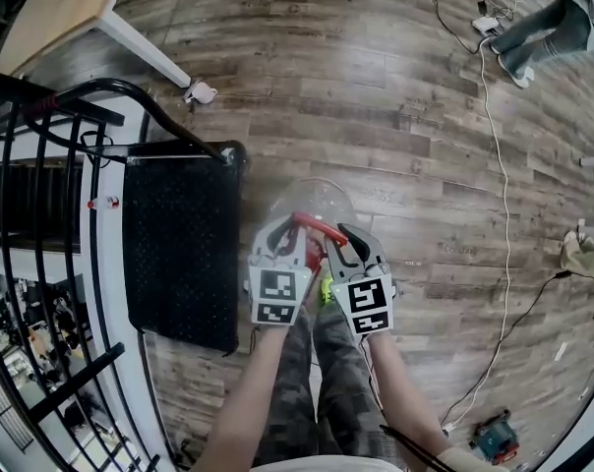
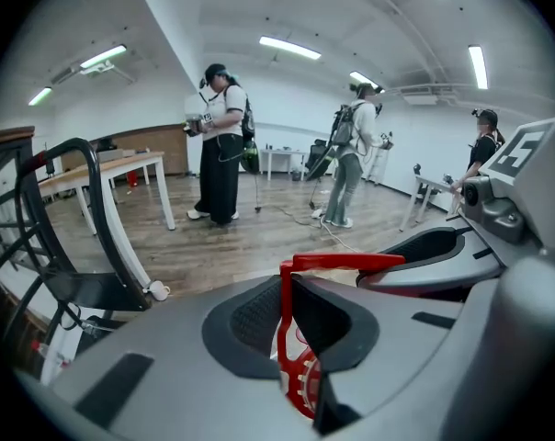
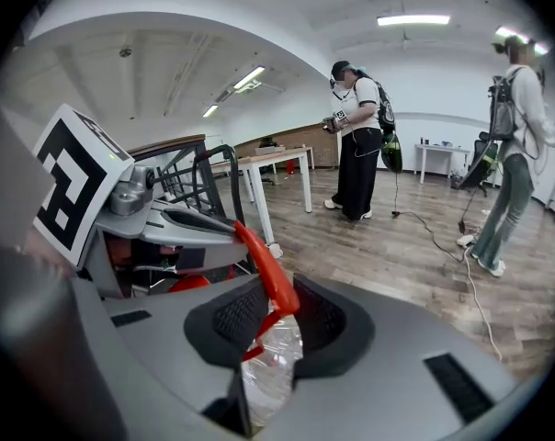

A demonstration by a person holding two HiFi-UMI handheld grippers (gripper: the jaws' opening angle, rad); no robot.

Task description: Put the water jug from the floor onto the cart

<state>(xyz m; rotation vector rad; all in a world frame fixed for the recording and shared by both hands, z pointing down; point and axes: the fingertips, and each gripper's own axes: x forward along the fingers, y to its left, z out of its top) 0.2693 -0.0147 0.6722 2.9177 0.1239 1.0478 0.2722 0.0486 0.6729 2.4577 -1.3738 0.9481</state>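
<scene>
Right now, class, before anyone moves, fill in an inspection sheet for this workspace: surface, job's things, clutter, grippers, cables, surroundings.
Surface: wood-plank floor; the cart, with a black deck, stands at left.
Job's things: clear water jug held by its red handle, beside the cart, not yet on it.
Clutter: a small teal device on the floor at lower right.
Grippers: left gripper and right gripper each have their fingers closed on the red handle.
Cables: a white cable snakes across the floor at right.
Surroundings: wooden table beyond the cart; three people stand across the room.
</scene>
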